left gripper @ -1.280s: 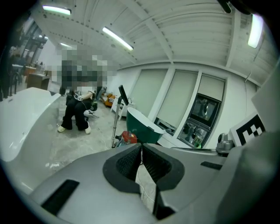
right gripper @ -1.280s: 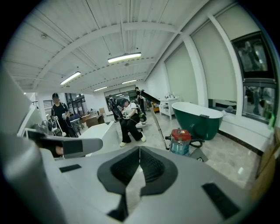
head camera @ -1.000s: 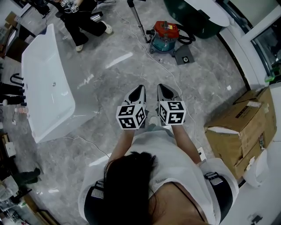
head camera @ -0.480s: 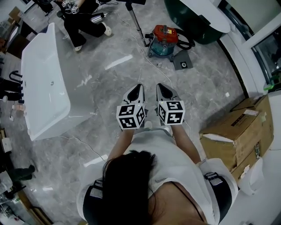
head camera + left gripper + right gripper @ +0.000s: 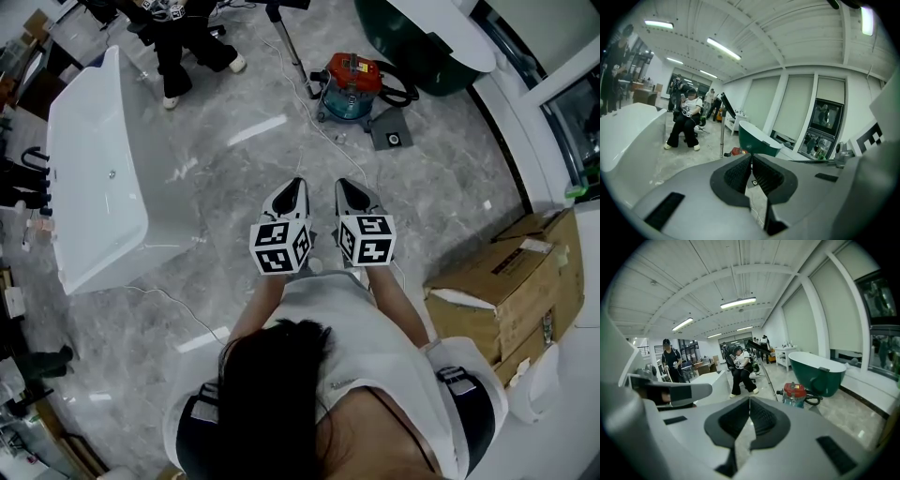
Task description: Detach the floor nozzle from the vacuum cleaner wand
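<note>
Red vacuum cleaner (image 5: 352, 84) seemingly unmoved since before; left gripper (image 5: 297, 185), right gripper (image 5: 343, 185) closed.

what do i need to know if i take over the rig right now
Left gripper: shut, empty. Right gripper: shut, empty. Both held side by side in the air, short of the work.
Vacuum cleaner stands on the floor ahead; the grey flat piece beside it looks like the floor nozzle. Wand not made out.
Done: nothing gripped. Left: walk up, grip, detach the nozzle.
</note>
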The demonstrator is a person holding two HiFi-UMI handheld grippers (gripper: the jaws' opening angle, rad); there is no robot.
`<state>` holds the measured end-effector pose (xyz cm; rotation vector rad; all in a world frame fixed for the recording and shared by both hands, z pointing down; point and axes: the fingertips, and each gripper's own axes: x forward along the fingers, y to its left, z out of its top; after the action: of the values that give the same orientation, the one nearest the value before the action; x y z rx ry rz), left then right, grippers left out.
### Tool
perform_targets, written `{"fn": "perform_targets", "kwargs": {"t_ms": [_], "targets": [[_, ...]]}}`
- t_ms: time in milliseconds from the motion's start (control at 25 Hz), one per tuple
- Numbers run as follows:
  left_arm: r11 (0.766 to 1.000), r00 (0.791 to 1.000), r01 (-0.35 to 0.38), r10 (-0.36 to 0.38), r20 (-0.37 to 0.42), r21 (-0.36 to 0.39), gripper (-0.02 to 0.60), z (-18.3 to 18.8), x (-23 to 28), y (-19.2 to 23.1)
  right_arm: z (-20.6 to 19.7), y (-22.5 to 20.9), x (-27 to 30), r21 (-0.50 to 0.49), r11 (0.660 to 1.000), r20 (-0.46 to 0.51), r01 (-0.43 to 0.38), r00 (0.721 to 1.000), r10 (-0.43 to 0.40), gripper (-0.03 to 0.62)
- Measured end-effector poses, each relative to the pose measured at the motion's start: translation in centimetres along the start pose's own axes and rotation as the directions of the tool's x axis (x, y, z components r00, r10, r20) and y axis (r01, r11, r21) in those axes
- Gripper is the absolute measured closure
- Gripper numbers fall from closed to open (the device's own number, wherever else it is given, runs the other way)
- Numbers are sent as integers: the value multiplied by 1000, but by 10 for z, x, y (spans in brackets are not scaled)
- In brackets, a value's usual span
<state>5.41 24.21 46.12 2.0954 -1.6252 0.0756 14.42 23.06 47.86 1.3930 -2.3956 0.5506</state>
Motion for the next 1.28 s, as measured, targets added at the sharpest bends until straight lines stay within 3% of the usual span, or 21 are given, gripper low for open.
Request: {"fn": "perform_targets", "kwargs": {"t_ms": [560,840,960,1280], "targets": [[1000,1000,-10,10,8,14,568,2,0,-11,-3,3,1,-2,999,-6,-33,999,33,579],[1000,1000,8,-8,24,3,568,10,11,-12,3,-2,11,8,1000,11,2,1000,-2,579],[999,999,27,-28,31,35,568,16,19,-11,5,-1,19,11,1000,13,5,1000,-5,579],[1000,1000,5,-6,31,24,568,26,42,7,25,-11,45,-9,1000,18,25,1000,-25,579]]}}
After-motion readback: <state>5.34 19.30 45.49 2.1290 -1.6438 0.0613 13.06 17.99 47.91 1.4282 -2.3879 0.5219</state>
